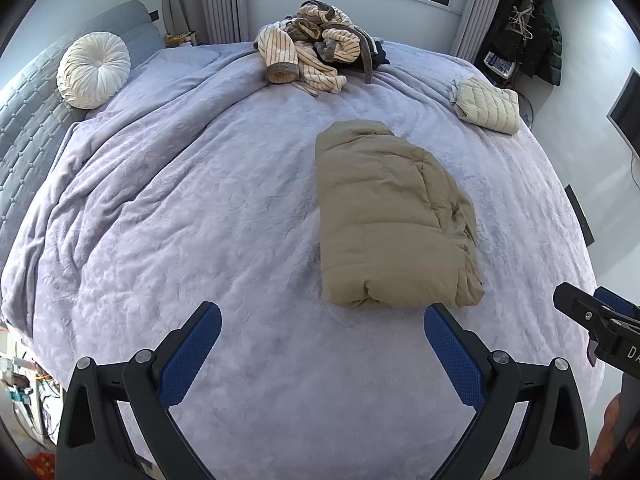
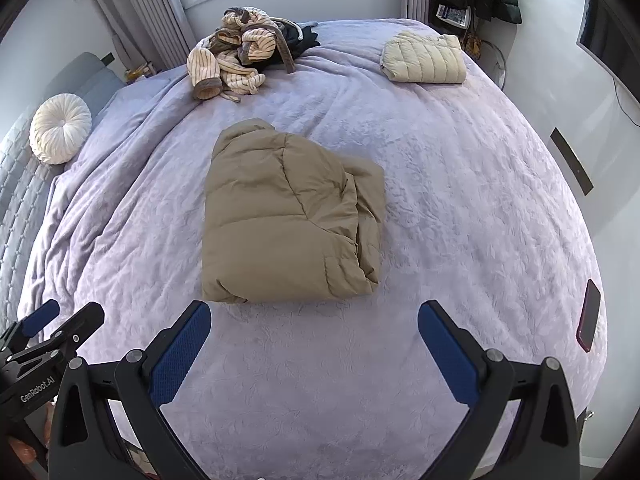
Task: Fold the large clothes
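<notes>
Lying folded on the bed (image 1: 160, 208), the tan puffer jacket (image 2: 288, 216) looks light, soft and slippery, best pinched at its near hem by the left gripper (image 1: 322, 330) and right gripper (image 2: 314, 326), both with jaws wide and empty.

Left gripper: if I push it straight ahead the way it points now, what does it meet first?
Probably the bed cover: the open left gripper looks down onto bare blanket. The folded tan jacket lies just right of that line, near the right finger, so it might brush it. Depth is unclear.

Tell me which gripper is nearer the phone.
Right. The right gripper hovers open with the phone just off its right side at the bed's edge. The left gripper sits farther left, beyond the right one; its view misses the phone.
</notes>
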Demonstrator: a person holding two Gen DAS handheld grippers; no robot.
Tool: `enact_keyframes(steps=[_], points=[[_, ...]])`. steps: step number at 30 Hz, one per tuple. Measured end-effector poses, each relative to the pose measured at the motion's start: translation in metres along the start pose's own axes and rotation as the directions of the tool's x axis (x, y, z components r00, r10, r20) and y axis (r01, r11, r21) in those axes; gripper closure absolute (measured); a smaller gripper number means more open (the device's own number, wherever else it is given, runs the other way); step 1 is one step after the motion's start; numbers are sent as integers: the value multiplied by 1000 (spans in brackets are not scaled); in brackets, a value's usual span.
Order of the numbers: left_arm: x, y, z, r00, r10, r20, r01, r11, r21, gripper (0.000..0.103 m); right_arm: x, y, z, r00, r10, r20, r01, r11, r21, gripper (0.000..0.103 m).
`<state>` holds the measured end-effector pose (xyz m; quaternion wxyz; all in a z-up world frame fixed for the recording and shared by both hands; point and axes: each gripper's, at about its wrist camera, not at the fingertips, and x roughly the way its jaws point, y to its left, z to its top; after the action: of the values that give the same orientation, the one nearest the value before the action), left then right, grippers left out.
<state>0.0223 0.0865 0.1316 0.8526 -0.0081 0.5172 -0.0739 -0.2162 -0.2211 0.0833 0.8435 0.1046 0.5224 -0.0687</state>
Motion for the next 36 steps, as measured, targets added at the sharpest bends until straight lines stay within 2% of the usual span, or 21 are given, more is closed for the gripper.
enact_keyframes(steps=[7, 15, 36], points=[[2, 0, 2, 1000, 3, -2, -3, 1000, 4, 1, -1, 1, 3, 1000, -14, 4, 14, 1000, -12, 0], [3, -1, 5, 1000, 6, -4, -5, 1000, 6, 1, 1, -6, 20, 999, -36, 11, 36, 999, -38, 0], [9, -6, 9, 1000, 8, -6, -8, 1000, 19, 1, 1, -10, 25, 999, -45, 16, 46, 998, -46, 0]])
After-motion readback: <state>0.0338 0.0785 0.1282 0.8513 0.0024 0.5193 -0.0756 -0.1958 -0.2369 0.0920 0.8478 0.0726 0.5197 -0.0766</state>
